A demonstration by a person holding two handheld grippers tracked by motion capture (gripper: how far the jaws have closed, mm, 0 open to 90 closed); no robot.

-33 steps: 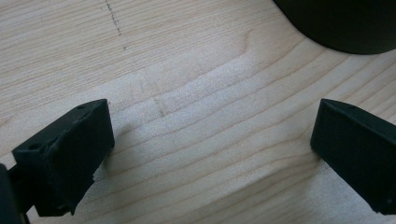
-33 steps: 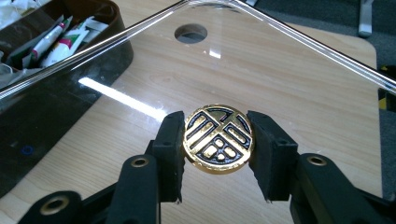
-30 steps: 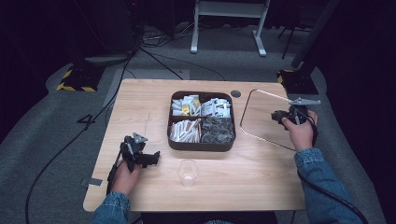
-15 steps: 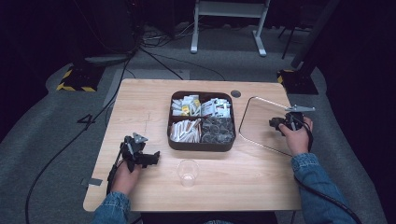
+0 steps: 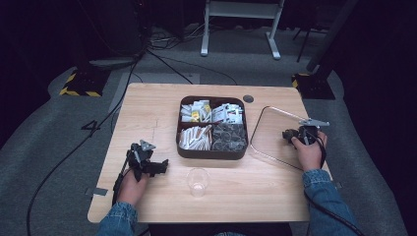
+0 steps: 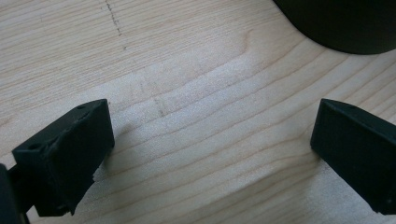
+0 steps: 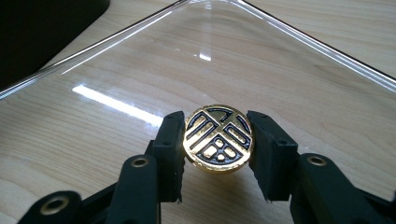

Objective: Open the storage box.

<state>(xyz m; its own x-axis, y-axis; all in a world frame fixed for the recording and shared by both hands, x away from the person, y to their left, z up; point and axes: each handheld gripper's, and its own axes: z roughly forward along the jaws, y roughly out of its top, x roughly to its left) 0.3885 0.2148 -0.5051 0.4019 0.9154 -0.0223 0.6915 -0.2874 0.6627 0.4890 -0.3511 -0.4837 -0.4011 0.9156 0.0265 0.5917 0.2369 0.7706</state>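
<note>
- Your right hand-held gripper (image 7: 218, 140) was clamped on one round gold knob (image 7: 218, 139) with a raised black-and-gold pattern; the knob sat on the clear lid (image 5: 275, 132).
- That lid was a single glossy, see-through sheet with rounded corners and a raised rim. It lay flat on the right part of the desk (image 5: 147, 113), just beside the dark tray (image 5: 211, 156).
- Your left hand-held gripper (image 6: 210, 149) had its two blocky black jaws set wide apart over bare pale wood, with nothing between them. In the high view it (image 5: 147, 164) lay near the desk's front left, well apart from the lid.
- The tray was one dark, rounded-square box split into four compartments. The two far ones held small paper packets, the near-left one pale sticks or sachets, and the near-right one clear crinkly pieces; their counts were too small to tell.
- One small clear plastic cup (image 5: 197, 181) stood upright in front of the tray, apart from it.
- The desk was light wood with a fine straight grain and one small dark round cap (image 5: 248, 98) near its far edge.
</note>
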